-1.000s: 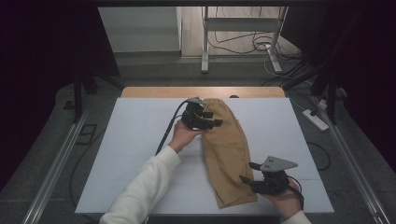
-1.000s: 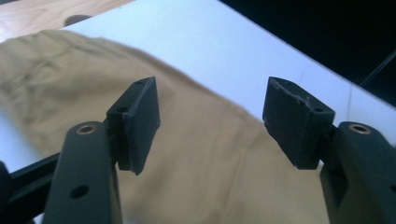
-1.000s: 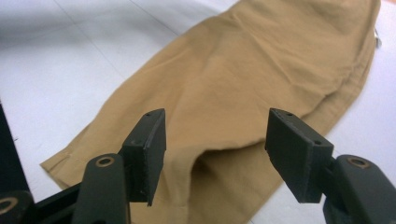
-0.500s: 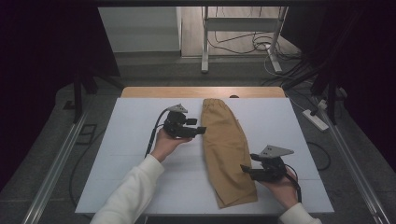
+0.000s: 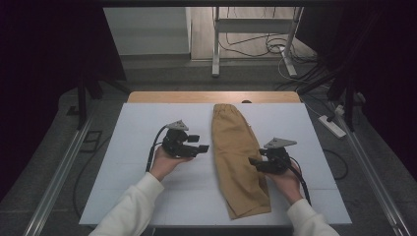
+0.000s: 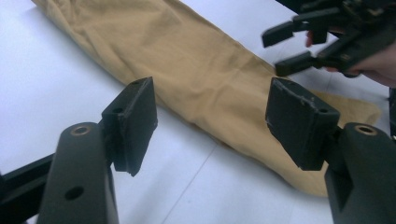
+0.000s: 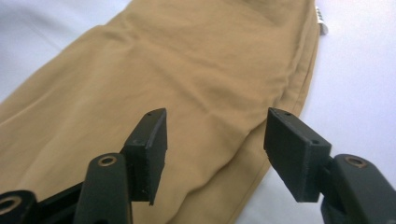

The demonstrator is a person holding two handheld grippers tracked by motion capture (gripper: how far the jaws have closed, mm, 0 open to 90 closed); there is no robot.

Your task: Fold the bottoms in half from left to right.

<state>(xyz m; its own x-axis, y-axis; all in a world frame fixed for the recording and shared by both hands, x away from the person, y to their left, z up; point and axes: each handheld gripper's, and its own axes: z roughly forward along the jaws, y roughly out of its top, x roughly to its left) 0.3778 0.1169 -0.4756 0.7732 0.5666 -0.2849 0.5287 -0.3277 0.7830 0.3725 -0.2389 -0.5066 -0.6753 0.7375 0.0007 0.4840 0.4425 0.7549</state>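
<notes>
Both sets of jaws are standing apart with nothing between them: the left gripper [image 5: 202,147] is hovering over bare worktop [image 5: 123,162] just left of the trousers [image 5: 236,152], its jaws having just opened a little; the right gripper [image 5: 253,161] is hanging over the trousers' right edge, its jaws having just narrowed slightly. The tan, softly creased cotton trousers are lying folded lengthwise in a long tapering strip, waistband far, hem near, on the smooth white sheet. Since a second ago, the left hand has been drawing leftward off the cloth and the right has been shifting farther up along it.
</notes>
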